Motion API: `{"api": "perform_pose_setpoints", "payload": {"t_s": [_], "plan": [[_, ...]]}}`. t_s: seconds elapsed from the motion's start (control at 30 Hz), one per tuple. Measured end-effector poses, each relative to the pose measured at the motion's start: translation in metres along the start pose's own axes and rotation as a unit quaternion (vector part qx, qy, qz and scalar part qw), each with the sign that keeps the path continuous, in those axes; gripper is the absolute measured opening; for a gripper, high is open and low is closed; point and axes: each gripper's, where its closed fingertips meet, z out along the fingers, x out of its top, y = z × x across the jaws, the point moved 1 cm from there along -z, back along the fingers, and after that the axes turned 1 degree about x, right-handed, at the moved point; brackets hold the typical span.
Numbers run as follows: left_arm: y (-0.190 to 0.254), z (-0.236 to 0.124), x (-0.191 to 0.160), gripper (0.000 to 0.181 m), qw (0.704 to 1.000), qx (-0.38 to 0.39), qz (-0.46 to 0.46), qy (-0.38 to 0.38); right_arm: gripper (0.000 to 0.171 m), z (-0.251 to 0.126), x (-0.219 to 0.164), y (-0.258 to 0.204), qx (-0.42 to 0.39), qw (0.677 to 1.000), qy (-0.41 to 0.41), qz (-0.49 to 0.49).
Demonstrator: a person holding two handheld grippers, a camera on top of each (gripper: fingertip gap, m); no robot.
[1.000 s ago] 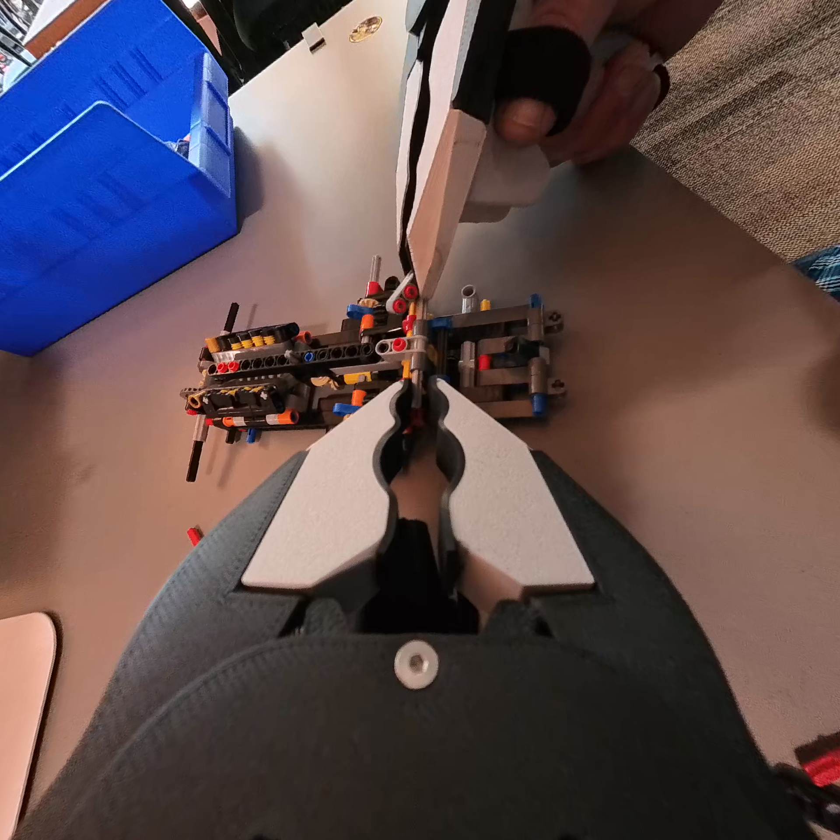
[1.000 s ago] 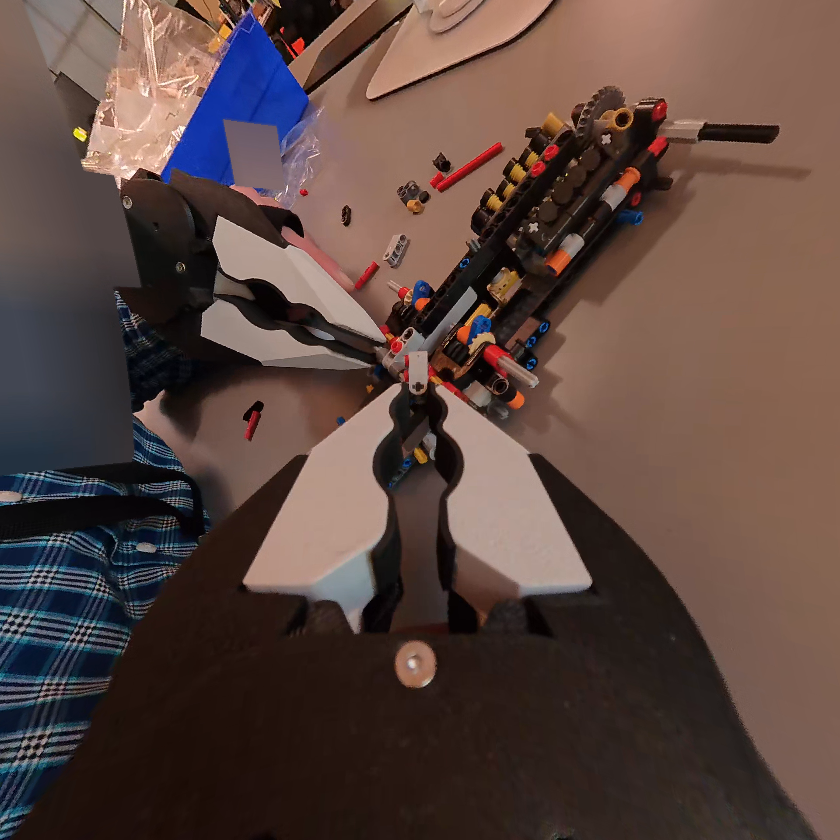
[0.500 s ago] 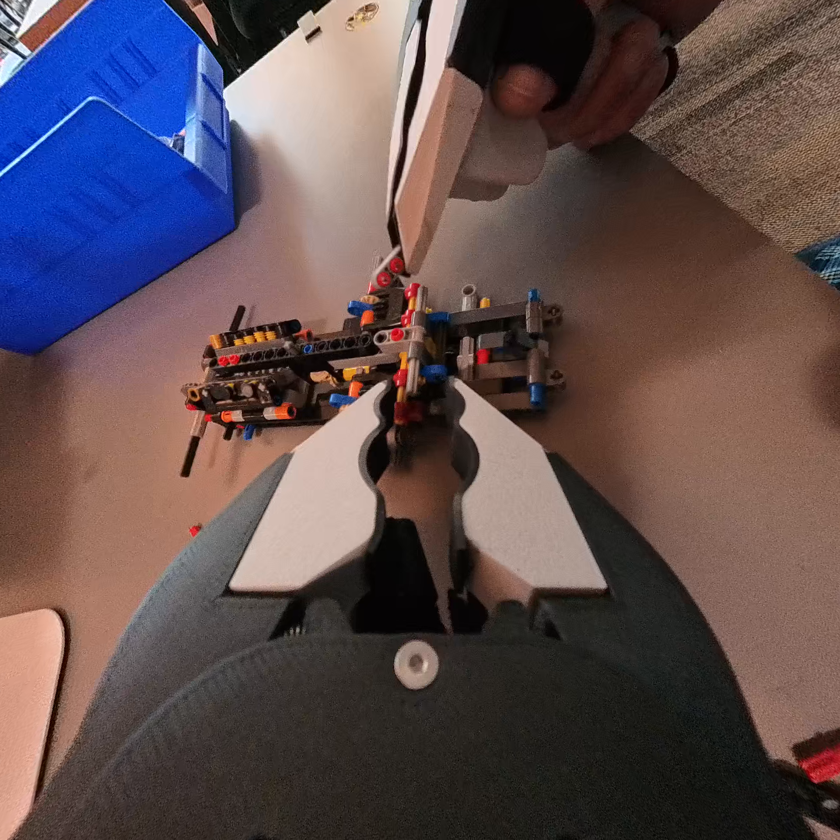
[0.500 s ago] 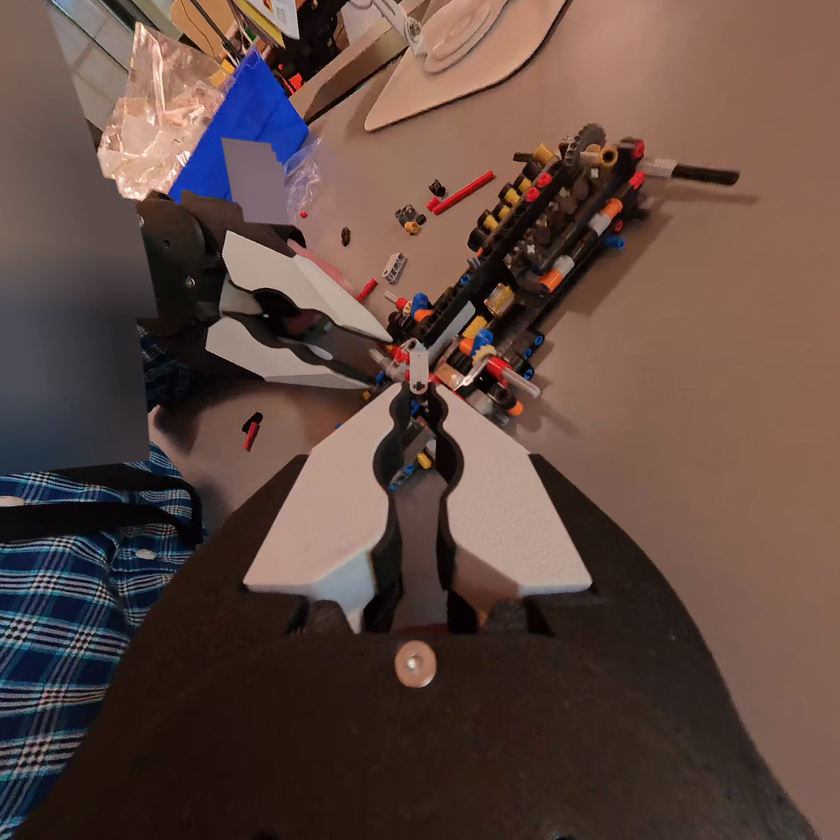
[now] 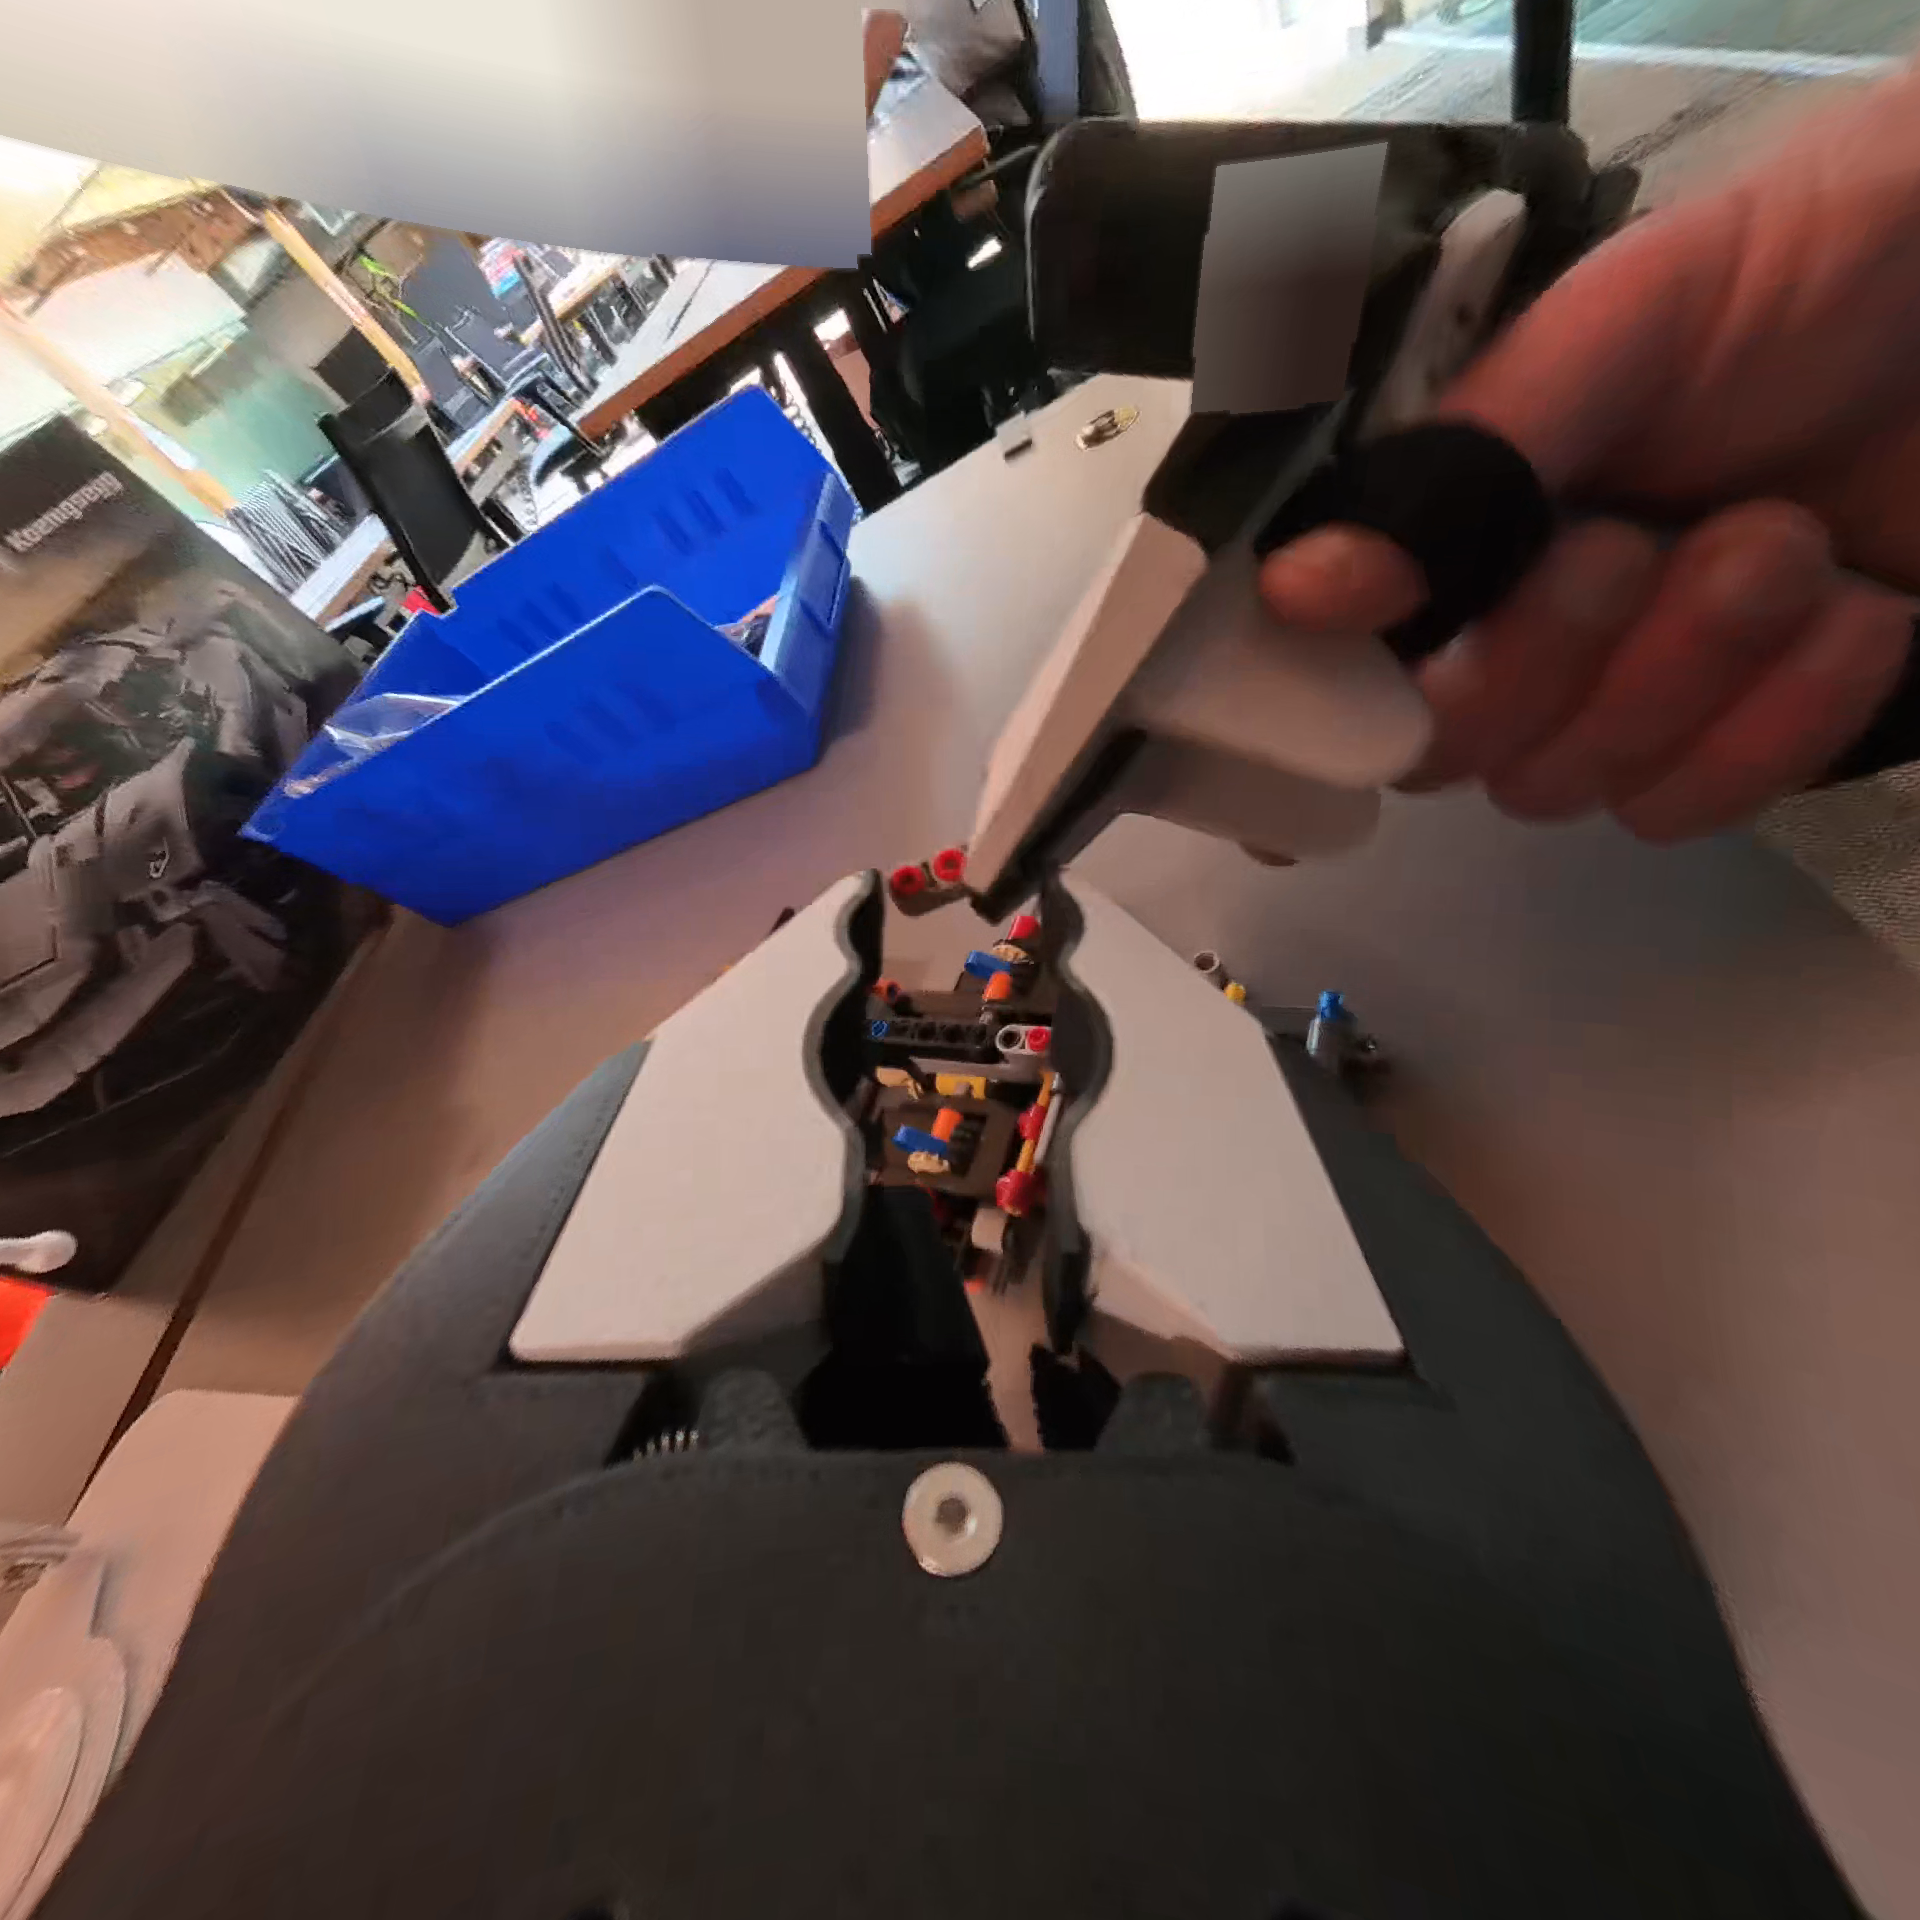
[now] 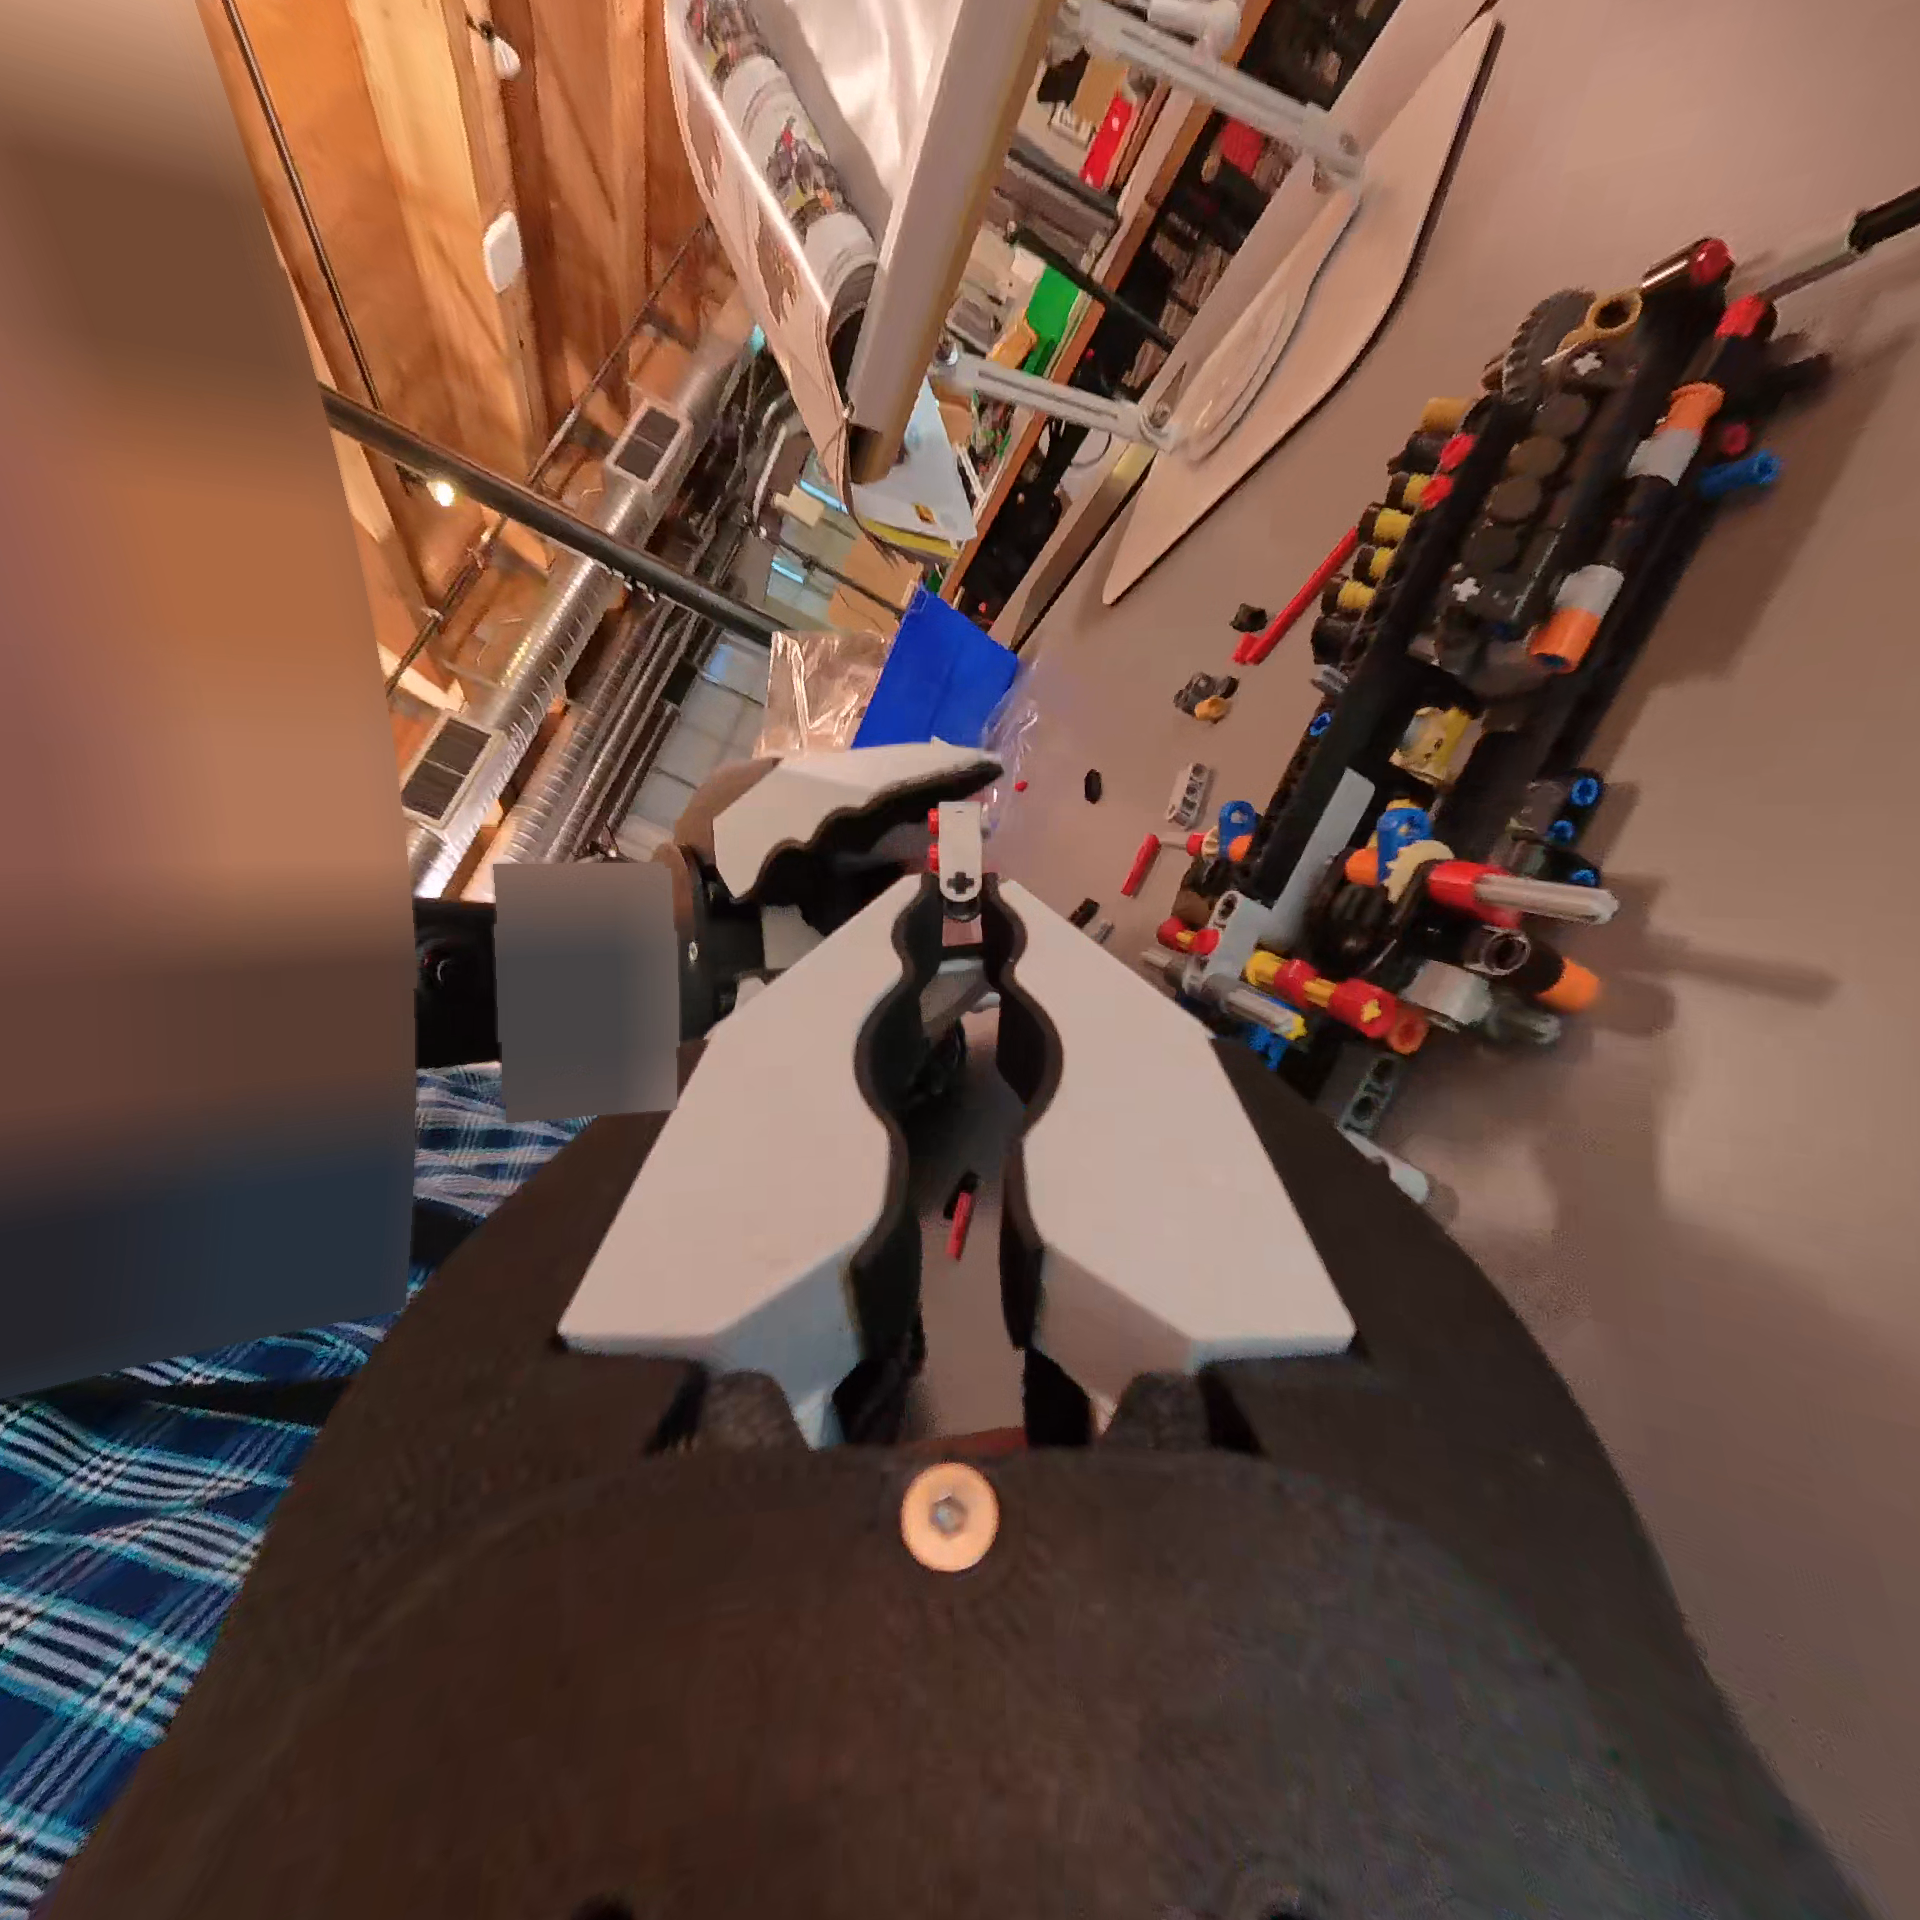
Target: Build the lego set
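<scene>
Fingers of our right gripper (image 6: 961, 896) pinch a small light-grey lego connector with red pins (image 6: 958, 854), lifted left of the long black multicoloured lego assembly (image 6: 1496, 665) on the grey table (image 6: 1714, 1195). Our left gripper (image 5: 961, 914) gapes wide, holding nothing, above that assembly.

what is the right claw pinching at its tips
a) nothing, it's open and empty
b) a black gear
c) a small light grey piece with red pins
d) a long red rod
c: in the right wrist view the right claw is closed on a small light grey piece with red pins, lifted off the model on the table.
</scene>
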Motion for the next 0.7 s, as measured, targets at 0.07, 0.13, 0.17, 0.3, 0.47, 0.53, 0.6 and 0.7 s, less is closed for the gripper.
{"api": "perform_pose_setpoints", "payload": {"t_s": [0.07,0.13,0.17,0.3,0.47,0.53,0.6,0.7], "plan": [[-0.0003,-0.0006,0.0015,0.027,1.0,0.004,-0.003,0.006,0.005,0.0004,0.0011,-0.002,0.006,1.0,0.008,0.01],[0.0004,-0.0004,0.0008,0.027,1.0,0.003,0.0,0.006,0.004,0.0,0.0007,-0.0013,0.004,1.0,0.007,0.011],[0.0006,-0.0006,0.0011,0.026,1.0,0.001,-0.001,0.008,0.004,0.0001,0.0002,-0.0011,0.003,1.0,0.005,0.01],[0.0021,-0.0006,0.0012,0.023,1.0,-0.009,0.002,0.014,0.005,-0.0004,-0.0003,-0.0017,-0.001,1.0,-0.002,-0.005],[0.0017,-0.0007,0.001,0.021,1.0,-0.02,0.004,0.017,0.006,-0.0008,0.0001,-0.002,-0.017,0.999,-0.021,-0.044],[0.0016,-0.0009,0.0001,0.018,1.0,-0.024,0.01,0.016,0.006,-0.0014,0.0002,-0.0017,-0.027,0.997,-0.029,-0.065],[0.0057,-0.0014,0.0009,0.008,0.999,-0.039,0.013,0.019,0.01,-0.0015,0.0008,-0.0041,-0.025,0.997,-0.034,-0.07],[0.008,-0.0012,0.0003,0.007,0.998,-0.035,0.04,0.018,0.007,-0.0028,-0.0005,-0.0026,-0.031,0.995,-0.051,-0.079]]}}
